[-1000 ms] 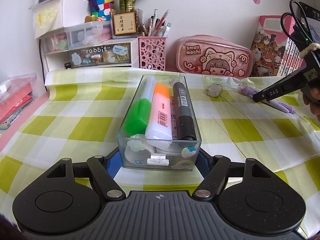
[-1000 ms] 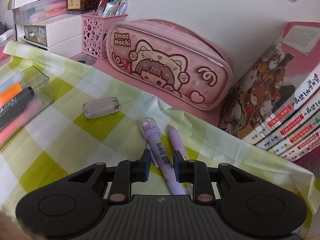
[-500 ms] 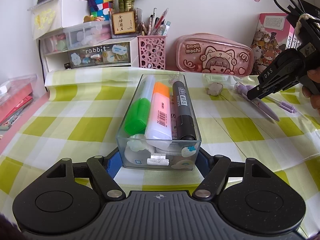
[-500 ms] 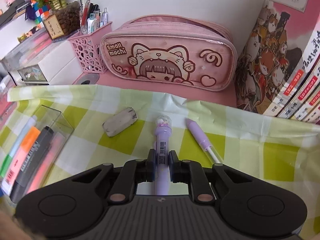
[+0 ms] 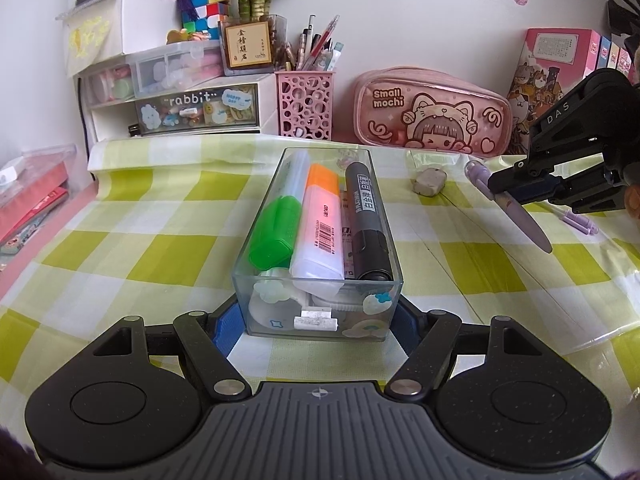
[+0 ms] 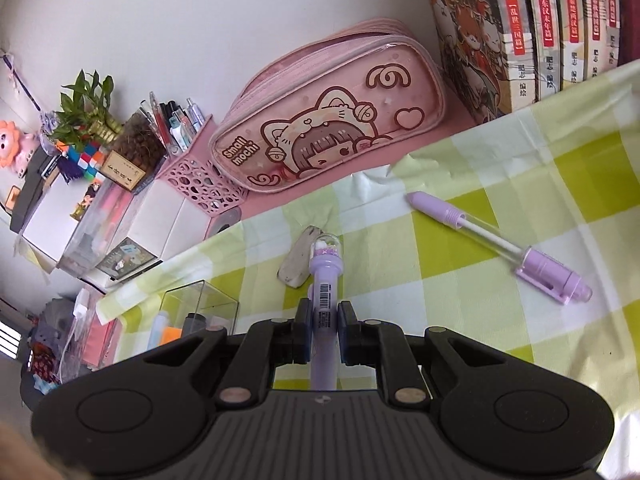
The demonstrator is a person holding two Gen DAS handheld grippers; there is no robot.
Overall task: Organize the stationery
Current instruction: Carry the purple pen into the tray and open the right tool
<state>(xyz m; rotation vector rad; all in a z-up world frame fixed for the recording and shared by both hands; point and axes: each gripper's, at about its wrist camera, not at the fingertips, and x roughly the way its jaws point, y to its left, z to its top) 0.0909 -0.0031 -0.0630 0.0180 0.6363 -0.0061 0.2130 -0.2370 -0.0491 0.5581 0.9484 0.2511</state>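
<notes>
Box: clear rectangular plastic box (image 5: 320,240) of markers, clamped at its near end by the left gripper (image 5: 318,320).
Eraser: grey, right of box.
Pen: purple domed-cap pen (image 6: 326,280), just lifted off the cloth (previously lying there), pinched in right gripper (image 6: 323,334); box likely next.

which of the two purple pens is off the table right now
The dome-topped purple pen, clamped in the right gripper and lifted. The other purple pen, with a clear middle, lies flat on the checked cloth.
</notes>
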